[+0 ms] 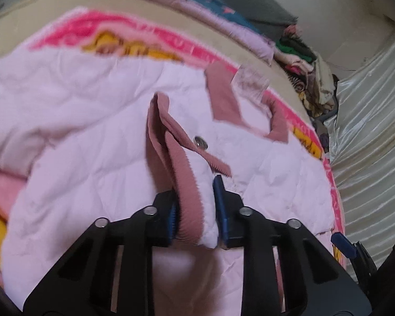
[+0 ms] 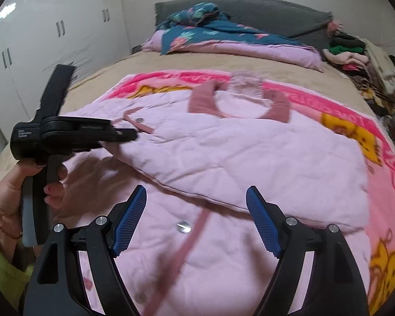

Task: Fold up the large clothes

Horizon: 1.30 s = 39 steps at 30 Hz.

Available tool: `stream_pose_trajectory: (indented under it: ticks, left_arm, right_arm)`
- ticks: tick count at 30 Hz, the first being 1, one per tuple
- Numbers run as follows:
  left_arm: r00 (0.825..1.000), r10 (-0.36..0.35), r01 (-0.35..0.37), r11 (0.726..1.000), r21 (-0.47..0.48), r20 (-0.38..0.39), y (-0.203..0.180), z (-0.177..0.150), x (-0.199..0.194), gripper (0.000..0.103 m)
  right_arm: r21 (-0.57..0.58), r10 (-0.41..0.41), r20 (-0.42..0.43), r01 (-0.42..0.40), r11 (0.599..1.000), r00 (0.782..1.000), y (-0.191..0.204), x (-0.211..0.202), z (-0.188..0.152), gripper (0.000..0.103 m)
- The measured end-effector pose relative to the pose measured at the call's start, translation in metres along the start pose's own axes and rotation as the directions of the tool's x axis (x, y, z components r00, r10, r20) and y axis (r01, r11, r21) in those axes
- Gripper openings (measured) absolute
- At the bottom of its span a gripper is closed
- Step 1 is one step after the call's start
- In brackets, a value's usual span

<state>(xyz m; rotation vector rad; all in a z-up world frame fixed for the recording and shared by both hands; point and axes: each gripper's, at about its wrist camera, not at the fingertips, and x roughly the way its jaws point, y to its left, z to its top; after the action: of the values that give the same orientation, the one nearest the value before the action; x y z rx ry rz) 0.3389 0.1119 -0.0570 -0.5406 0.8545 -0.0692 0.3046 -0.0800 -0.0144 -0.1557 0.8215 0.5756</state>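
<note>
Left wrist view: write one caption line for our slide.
Left tongs shut on the pink jacket's ribbed cuff.

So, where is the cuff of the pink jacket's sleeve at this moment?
In the left wrist view the cuff is low in the centre, clamped in the left claw, above the pink jacket on the cartoon blanket.
</note>
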Motion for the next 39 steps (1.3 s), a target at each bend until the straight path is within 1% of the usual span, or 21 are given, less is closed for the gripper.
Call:
stream_pose_trajectory:
  ticks: [2, 4, 7, 8, 9, 13, 16, 18, 22, 24, 26, 30, 32, 34, 36, 39]
  left_arm:
    - [0.999, 0.01, -0.011, 1.0, 0.023, 0.04, -0.006, 0.007, -0.011, 0.013]
    - [0.996, 0.008, -0.012, 0.999, 0.043, 0.086, -0.01, 0.015, -0.023, 0.013]
    - [0.992, 0.03, -0.039, 0.997, 0.07, 0.124, -0.013, 0.021, -0.032, 0.013]
    - [0.992, 0.033, -0.041, 0.997, 0.069, 0.125, -0.012, 0.022, -0.032, 0.013]
    - [0.992, 0.038, -0.046, 0.997, 0.063, 0.123, -0.009, 0.023, -0.031, 0.013]
    - [0.992, 0.075, -0.081, 0.995, 0.056, 0.1, 0.001, 0.023, -0.02, 0.013]
    - [0.993, 0.095, -0.099, 0.994, 0.049, 0.073, 0.006, 0.02, -0.013, 0.013]
    - [0.992, 0.101, -0.104, 0.993, 0.049, 0.07, 0.006, 0.018, -0.012, 0.013]
    - [0.991, 0.115, -0.119, 0.991, 0.06, 0.069, 0.005, 0.016, -0.011, 0.013]
    - [0.99, 0.122, -0.126, 0.99, 0.061, 0.063, 0.006, 0.015, -0.009, 0.013]
    - [0.989, 0.133, -0.137, 0.988, 0.067, 0.06, 0.006, 0.014, -0.008, 0.013]
    - [0.987, 0.151, -0.154, 0.985, 0.077, 0.052, 0.007, 0.011, -0.004, 0.014]
    - [0.986, 0.159, -0.161, 0.984, 0.076, 0.041, 0.009, 0.01, -0.001, 0.014]
    - [0.986, 0.166, -0.168, 0.983, 0.079, 0.026, 0.011, 0.008, 0.003, 0.014]
    - [0.986, 0.166, -0.166, 0.983, 0.083, 0.014, 0.011, 0.006, 0.007, 0.014]
    - [0.985, 0.174, -0.174, 0.98, 0.097, 0.006, 0.009, 0.002, 0.012, 0.015]
  right_arm:
    - [0.024, -0.026, 0.013, 0.026, 0.999, 1.0, -0.012, -0.008, 0.0, 0.079]
    - [0.044, -0.046, 0.018, 0.046, 0.998, 0.999, -0.024, -0.012, 0.001, 0.079]
    - [0.077, -0.092, 0.03, 0.089, 0.993, 0.995, -0.044, -0.018, 0.005, 0.079]
    - [0.09, -0.108, 0.029, 0.105, 0.99, 0.994, -0.05, -0.018, 0.006, 0.079]
    - [0.117, -0.127, 0.029, 0.123, 0.986, 0.992, -0.059, -0.02, 0.007, 0.079]
    - [0.179, -0.151, 0.027, 0.143, 0.973, 0.988, -0.082, -0.019, 0.01, 0.079]
    - [0.211, -0.151, 0.018, 0.144, 0.967, 0.988, -0.093, -0.016, 0.014, 0.08]
    - [0.235, -0.143, 0.011, 0.136, 0.962, 0.99, -0.1, -0.013, 0.017, 0.084]
    - [0.279, -0.133, 0.002, 0.127, 0.952, 0.991, -0.108, -0.004, 0.022, 0.087]
    - [0.291, -0.135, -0.012, 0.133, 0.947, 0.991, -0.113, 0.004, 0.024, 0.091]
    - [0.31, -0.128, -0.028, 0.13, 0.942, 0.991, -0.117, 0.012, 0.024, 0.092]
    - [0.321, -0.156, -0.092, 0.178, 0.93, 0.983, -0.129, 0.033, 0.018, 0.092]
    - [0.342, -0.164, -0.151, 0.207, 0.917, 0.975, -0.142, 0.048, 0.01, 0.092]
    - [0.369, -0.171, -0.184, 0.229, 0.901, 0.968, -0.153, 0.057, 0.0, 0.092]
    - [0.396, -0.156, -0.192, 0.222, 0.891, 0.969, -0.162, 0.063, -0.009, 0.092]
    - [0.41, -0.155, -0.189, 0.221, 0.885, 0.97, -0.164, 0.067, -0.014, 0.092]
